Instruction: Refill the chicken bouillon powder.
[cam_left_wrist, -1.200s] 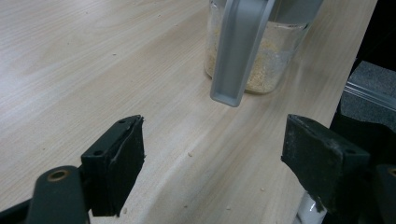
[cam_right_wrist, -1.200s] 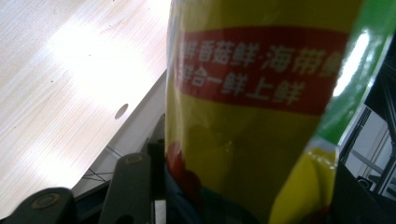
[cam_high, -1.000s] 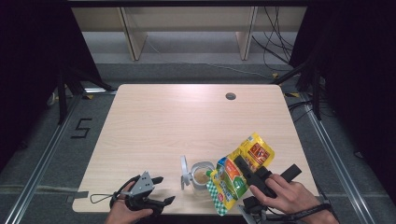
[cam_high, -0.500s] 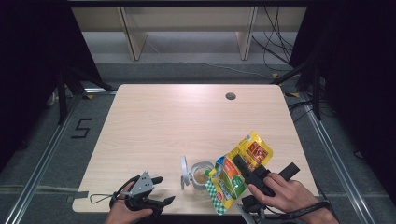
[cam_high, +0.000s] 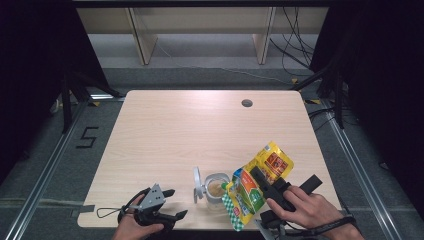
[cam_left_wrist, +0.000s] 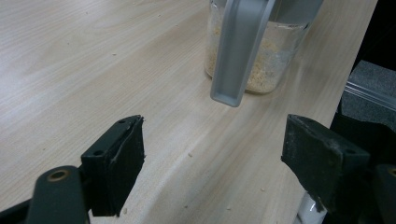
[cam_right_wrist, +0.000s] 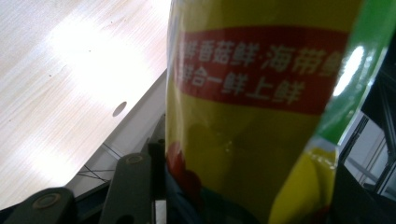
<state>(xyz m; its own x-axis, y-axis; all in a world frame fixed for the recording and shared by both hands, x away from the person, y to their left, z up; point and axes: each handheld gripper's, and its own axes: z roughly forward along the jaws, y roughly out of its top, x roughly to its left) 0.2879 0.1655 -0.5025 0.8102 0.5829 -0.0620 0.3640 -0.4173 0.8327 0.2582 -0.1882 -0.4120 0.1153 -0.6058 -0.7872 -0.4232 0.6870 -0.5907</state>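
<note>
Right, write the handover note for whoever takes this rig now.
Right tongs: shut on the yellow-green seasoning pouch, tilted over the glass jar.
Left tongs: open, nothing between them, low at the table's near edge, aimed at the jar.
Jar: upright near the front edge, flip lid open, pale granules inside; a few crumbs on the wood.
Done: jar opened, partly filled.
Left: probably finish pouring, set the pouch down, close the lid.

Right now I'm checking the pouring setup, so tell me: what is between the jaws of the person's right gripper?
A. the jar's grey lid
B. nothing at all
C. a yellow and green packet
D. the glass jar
C: in the high view the right gripper is clamped on the yellow and green packet, tilted over the open glass jar; the right gripper view shows the packet up close between its jaws.
</note>
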